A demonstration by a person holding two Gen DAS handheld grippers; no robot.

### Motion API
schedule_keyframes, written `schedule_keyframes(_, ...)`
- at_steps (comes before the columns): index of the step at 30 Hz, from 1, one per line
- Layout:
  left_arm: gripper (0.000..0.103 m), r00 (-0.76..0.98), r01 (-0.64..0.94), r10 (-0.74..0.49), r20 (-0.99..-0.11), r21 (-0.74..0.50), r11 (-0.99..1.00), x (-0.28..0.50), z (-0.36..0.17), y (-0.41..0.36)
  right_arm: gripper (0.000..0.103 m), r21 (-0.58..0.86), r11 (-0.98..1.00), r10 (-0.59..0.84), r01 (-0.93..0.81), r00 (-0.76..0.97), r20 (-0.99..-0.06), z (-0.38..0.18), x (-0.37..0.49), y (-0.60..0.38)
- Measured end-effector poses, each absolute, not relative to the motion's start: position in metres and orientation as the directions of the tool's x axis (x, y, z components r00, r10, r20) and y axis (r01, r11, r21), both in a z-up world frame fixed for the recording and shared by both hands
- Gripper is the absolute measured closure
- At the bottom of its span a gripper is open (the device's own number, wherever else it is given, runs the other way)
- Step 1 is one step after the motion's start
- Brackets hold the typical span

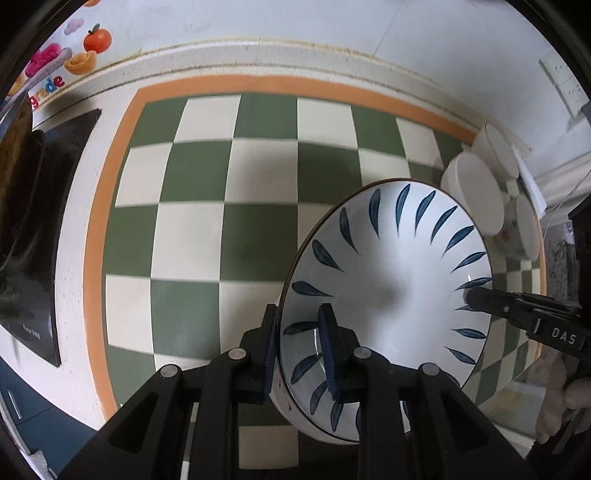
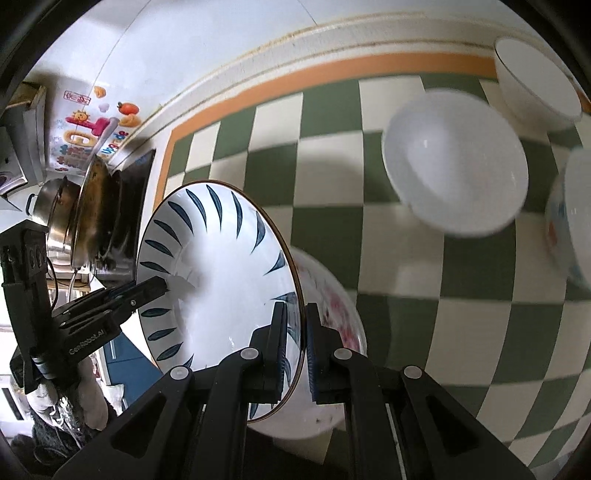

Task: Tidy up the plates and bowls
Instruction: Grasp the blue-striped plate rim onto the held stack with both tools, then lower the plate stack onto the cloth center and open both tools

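Observation:
A white plate with blue leaf marks [image 1: 399, 273] is held tilted above the checkered mat, gripped on opposite rims. My left gripper [image 1: 299, 350] is shut on its near rim; it also shows in the right wrist view [image 2: 147, 291]. My right gripper [image 2: 295, 343] is shut on the plate's [image 2: 218, 273] other rim; it also shows in the left wrist view [image 1: 476, 299]. Beneath the plate sits a white bowl with red flower print [image 2: 332, 317]. A plain white bowl [image 2: 454, 162], another white bowl [image 2: 535, 77] and a patterned bowl [image 2: 572, 218] stand at the right.
The green-and-cream checkered mat [image 1: 229, 206] with an orange border covers the counter. A black cooktop [image 1: 37, 236] lies at the left, with a pan and steel pot [image 2: 74, 214] on it. The white wall [image 1: 295, 26] with stickers runs along the back.

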State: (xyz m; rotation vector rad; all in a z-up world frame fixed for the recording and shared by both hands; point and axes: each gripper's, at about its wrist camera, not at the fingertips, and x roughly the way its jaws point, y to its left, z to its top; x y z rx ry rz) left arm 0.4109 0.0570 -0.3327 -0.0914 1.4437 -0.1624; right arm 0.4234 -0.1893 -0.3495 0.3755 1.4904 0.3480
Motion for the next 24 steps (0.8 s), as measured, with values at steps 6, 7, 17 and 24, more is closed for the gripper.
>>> schedule_keyframes(6,0.084,0.104,0.052,-0.158,-0.982,-0.153,0.987,0.403,-0.341,0.055,0.092,0.450,0.893,0.449,0.017,0.034,-0.893,-0.365,0.402,-0.189)
schedule_keyframes(7,0.084,0.101,0.049,-0.157,-0.982,-0.152,0.987,0.402,-0.344,0.056,0.092,0.449,0.893,0.449,0.020,0.033,-0.893,-0.368,0.401,-0.188)
schedule_keyframes(17,0.084,0.067,0.031,-0.162,-0.984,-0.161,0.987,0.403,-0.366,0.058,0.092,0.438,0.898,0.438,0.037,0.009,-0.899,-0.393,0.399,-0.182)
schedule_keyframes(24,0.084,0.077,0.039,-0.144,-0.987,-0.142,0.989,0.405,-0.368,0.055,0.092,0.435,0.899,0.435,0.044,-0.002,-0.900,-0.403,0.403,-0.180)
